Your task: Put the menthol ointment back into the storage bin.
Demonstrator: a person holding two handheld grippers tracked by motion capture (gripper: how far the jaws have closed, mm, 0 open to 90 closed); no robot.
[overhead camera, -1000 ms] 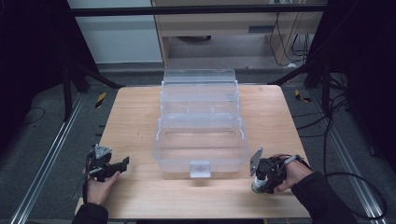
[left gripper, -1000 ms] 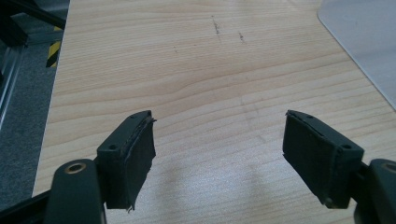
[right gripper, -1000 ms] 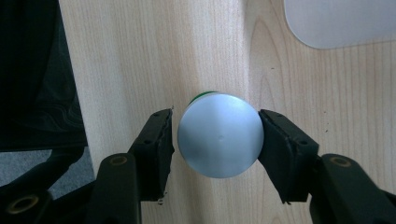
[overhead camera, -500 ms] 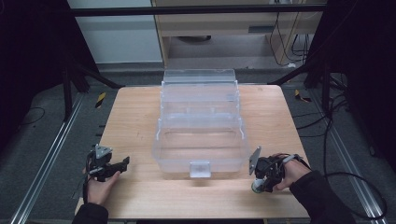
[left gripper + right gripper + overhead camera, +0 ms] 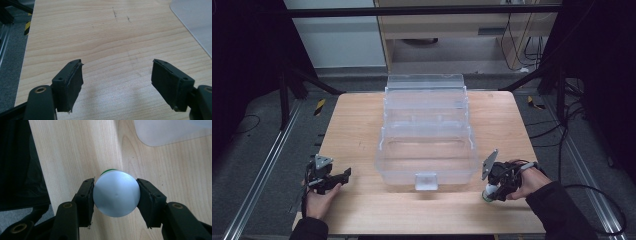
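A clear plastic tiered box (image 5: 427, 132) stands open in the middle of the wooden table (image 5: 357, 125). My right gripper (image 5: 494, 186) is near the table's front right, just right of the box, shut on a small round container with a silver flat end and a green part behind it (image 5: 116, 193); the same container (image 5: 487, 194) pokes out below the hand in the high view. My left gripper (image 5: 343, 175) rests at the front left, open, its pads (image 5: 75, 83) wide apart over bare wood. A corner of the box (image 5: 195, 20) lies at the upper right of the left gripper view.
The table's left edge (image 5: 25, 50) runs close beside the left gripper, with grey floor and a metal rail beyond. A rounded corner of the clear box (image 5: 172, 131) lies ahead of the right gripper. Dark frame legs and cables surround the table.
The right gripper with the container has shifted slightly and tilted; the left gripper has stayed in place, open.
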